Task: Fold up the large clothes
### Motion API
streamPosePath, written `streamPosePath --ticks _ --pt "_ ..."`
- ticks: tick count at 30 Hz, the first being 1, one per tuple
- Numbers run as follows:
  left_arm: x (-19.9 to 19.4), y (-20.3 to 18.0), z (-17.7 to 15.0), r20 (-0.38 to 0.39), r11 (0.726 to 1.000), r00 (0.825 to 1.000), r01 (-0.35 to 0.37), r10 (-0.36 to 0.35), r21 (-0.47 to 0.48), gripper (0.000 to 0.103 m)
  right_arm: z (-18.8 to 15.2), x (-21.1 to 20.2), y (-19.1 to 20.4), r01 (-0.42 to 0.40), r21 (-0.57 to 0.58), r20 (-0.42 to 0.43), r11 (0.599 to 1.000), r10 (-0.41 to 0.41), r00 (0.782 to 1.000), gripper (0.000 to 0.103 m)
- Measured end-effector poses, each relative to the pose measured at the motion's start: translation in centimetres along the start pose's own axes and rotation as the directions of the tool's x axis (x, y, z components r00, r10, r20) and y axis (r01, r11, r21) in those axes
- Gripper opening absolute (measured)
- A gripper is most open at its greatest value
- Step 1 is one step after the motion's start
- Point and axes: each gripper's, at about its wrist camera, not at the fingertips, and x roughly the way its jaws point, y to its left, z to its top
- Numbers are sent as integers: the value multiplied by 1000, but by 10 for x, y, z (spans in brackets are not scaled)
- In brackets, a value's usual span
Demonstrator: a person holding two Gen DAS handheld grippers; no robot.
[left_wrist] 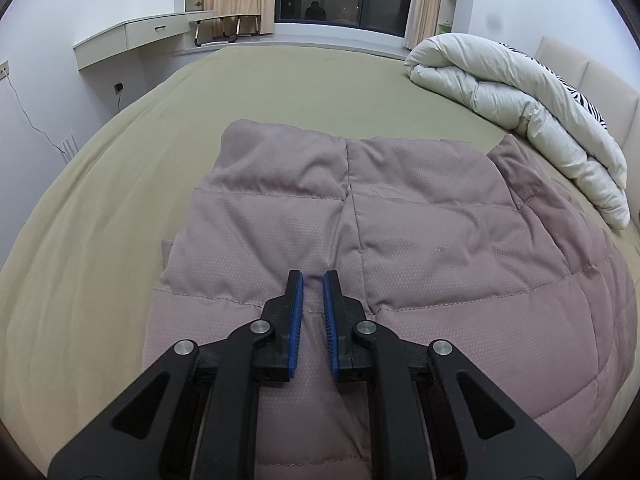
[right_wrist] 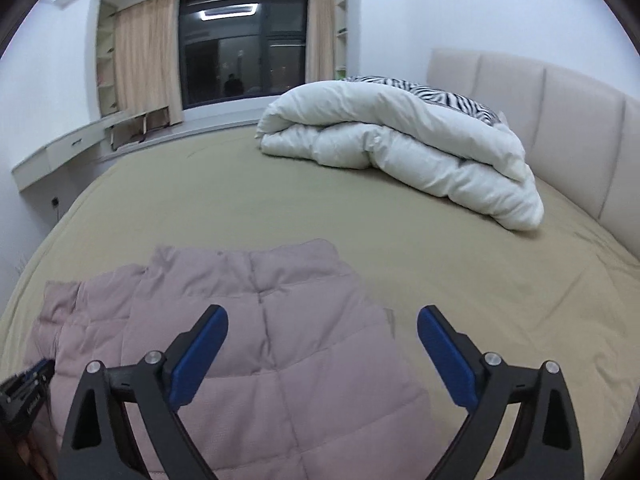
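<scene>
Item: one mauve quilted jacket [left_wrist: 400, 240], lying partly folded on the near part of an olive-green bed sheet [left_wrist: 280, 92], well apart from the rolled white duvet [right_wrist: 400, 148] that sits at the headboard [right_wrist: 560, 120] end of the same sheet. Left gripper [left_wrist: 313, 280]: blue pads drawn nearly together, with a fold of the jacket's fabric running up between them, so it pinches the jacket. Right gripper [right_wrist: 322, 316]: blue pads spread wide above the jacket's edge nearest the duvet, holding nothing.
</scene>
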Motion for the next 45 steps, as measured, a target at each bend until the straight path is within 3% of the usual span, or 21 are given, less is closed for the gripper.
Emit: streamPosePath --ticks 3,5,7,10,12,15,20,30,34,36,38,42,45 --pt "0 2 1 -1 999 1000 11 -11 -32 10 5 -11 16 -157 -50 16 986 158 987 98" --pt "0 0 2 -5 999 1000 3 -3 -35 10 1 -10 48 -287 -147 -25 947 287 958 98" --pt "0 -4 3 -7 1000 1000 -10 9 -15 10 -7 0 78 -350 -209 -76 913 342 937 95" --pt "4 -4 3 -13 1000 1000 -8 8 -5 10 -24 45 101 -374 -227 -203 899 331 921 95" --pt "6 -3 3 -11 1000 1000 3 -3 -6 10 -43 78 99 -357 -215 -285 909 291 913 102" --pt "12 -7 4 -2 1000 1000 8 -8 3 10 -58 87 85 -410 -205 -249 889 358 900 103" --pt "27 -10 5 12 1000 1000 6 -6 9 10 -69 96 79 -446 -203 -223 871 403 888 103" --pt "49 1 7 17 997 997 73 -73 -34 9 -79 94 83 -453 -195 -181 870 422 888 103" --pt "37 13 16 -27 988 992 122 -125 -93 10 -64 88 81 -458 -200 -233 866 412 881 103" --pt "23 22 19 -31 981 989 141 -146 -133 10 -54 73 73 -444 -183 -250 877 395 884 103" --pt "11 27 16 -11 977 989 144 -148 -154 10 -49 51 60 -443 -172 -193 880 411 891 103" --pt "11 23 6 1 986 992 127 -128 -112 10 -64 42 53 -412 -284 -182 866 374 910 103" --pt "16 16 -1 -8 987 992 125 -127 -103 10 -78 61 40 -462 -236 -182 855 429 885 103"
